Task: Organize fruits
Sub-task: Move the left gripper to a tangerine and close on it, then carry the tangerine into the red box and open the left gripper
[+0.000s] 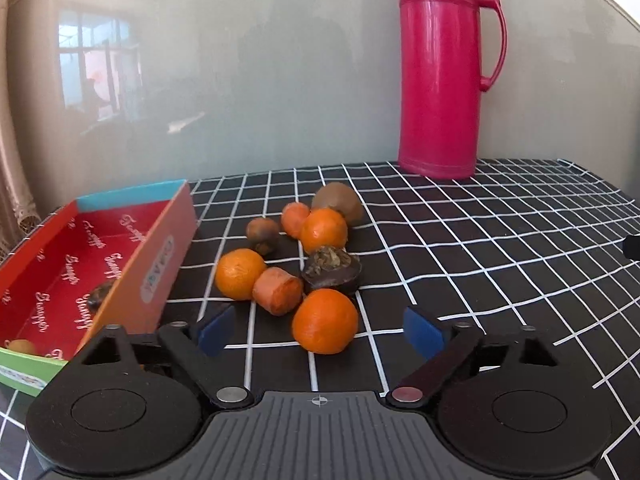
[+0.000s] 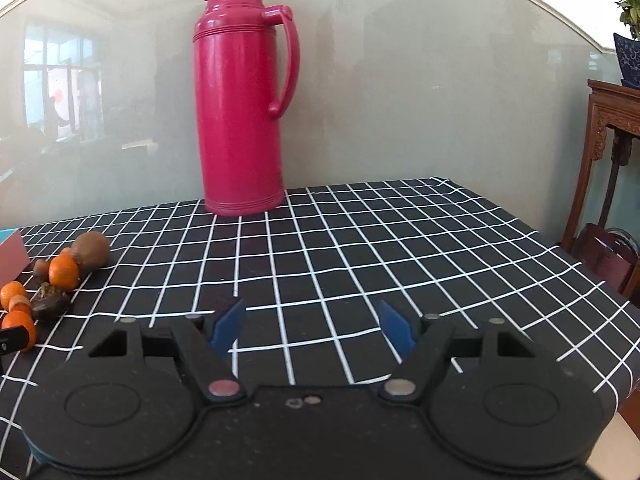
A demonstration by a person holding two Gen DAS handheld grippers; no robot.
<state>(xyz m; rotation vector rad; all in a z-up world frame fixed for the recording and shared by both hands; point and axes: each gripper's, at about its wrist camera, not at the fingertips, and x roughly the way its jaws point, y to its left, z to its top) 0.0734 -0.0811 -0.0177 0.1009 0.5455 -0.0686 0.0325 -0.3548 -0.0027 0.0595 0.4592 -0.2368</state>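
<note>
Orange, brown and dark fruits are heaped on the checked cloth [image 1: 460, 240] just right of the red box [image 1: 76, 264], and the box already holds a dark fruit [image 1: 98, 294] and a small yellow one [image 1: 20, 346]. The nearest tangerine [image 1: 325, 321] is framed between the spread blue pads of the left gripper [image 1: 320, 330], with nothing gripped yet. The right gripper [image 2: 312, 326] is held open and empty, well right of the box, facing the pink thermos [image 2: 240, 112]. A pick seems to be in hand: closing on that tangerine is called for next, without nudging the carrot piece [image 1: 277, 290] touching it.
</note>
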